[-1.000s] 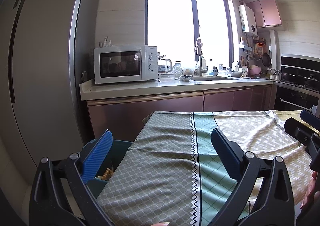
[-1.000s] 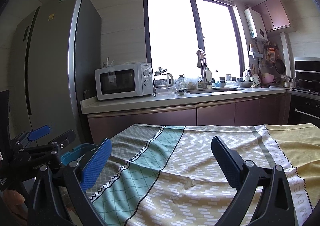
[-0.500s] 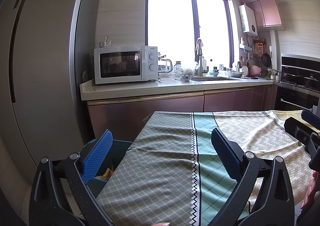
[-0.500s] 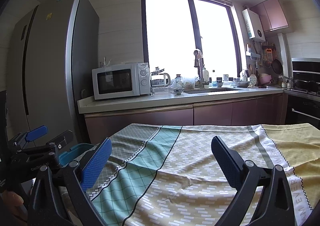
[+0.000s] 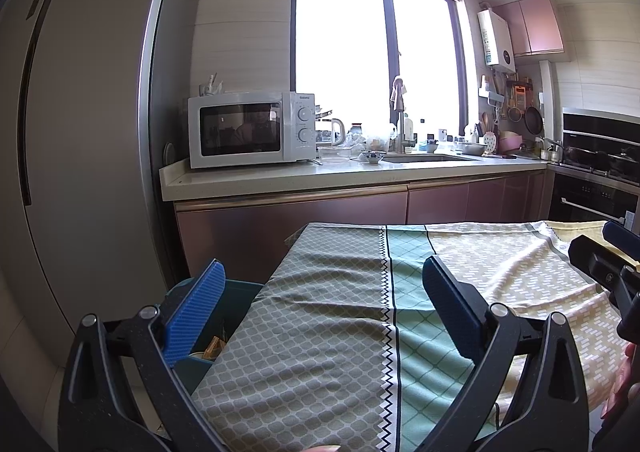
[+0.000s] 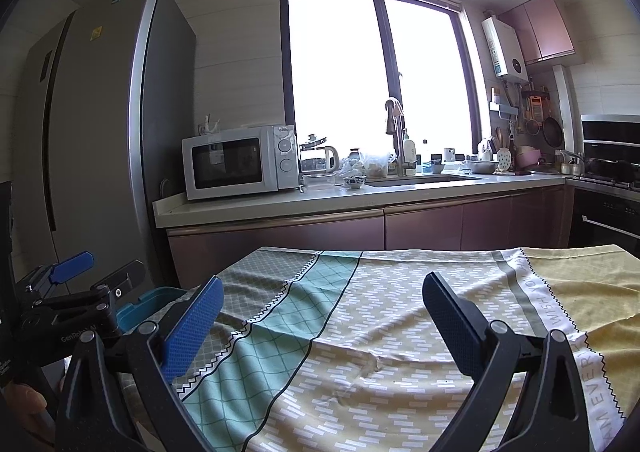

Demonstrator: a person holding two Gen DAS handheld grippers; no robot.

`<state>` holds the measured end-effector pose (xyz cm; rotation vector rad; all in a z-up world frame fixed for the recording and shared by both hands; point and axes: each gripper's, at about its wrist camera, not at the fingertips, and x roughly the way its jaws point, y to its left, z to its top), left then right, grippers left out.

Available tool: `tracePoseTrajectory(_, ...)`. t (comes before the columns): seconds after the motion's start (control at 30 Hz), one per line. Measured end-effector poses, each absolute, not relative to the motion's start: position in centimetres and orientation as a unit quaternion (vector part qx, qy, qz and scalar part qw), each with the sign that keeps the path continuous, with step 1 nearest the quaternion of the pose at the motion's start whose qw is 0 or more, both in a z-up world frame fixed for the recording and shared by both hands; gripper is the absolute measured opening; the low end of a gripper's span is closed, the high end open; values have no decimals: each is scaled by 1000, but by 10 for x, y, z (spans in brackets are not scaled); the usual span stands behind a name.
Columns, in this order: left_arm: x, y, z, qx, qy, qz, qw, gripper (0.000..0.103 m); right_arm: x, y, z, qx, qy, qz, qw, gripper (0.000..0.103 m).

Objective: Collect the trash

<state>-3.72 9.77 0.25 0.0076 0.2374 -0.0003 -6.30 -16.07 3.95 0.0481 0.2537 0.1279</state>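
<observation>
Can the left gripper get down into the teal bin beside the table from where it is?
Probably yes. The left gripper is open and empty, the teal bin sits just below its left finger with its top open, and only the tablecloth edge lies alongside.

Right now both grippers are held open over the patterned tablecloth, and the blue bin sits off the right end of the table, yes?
Not quite. The blue bin sits off the left end of the table, not the right; the left wrist view shows it beside the tablecloth. The rest holds: the left gripper and right gripper are both open above the cloth.
</observation>
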Motion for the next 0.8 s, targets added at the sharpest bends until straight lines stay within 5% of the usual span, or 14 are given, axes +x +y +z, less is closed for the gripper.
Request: tracePoseTrajectory(0.8, -36, 94, 1, 7, 118, -2, 993, 97, -62, -160, 37, 29, 130, 60, 989, 96)
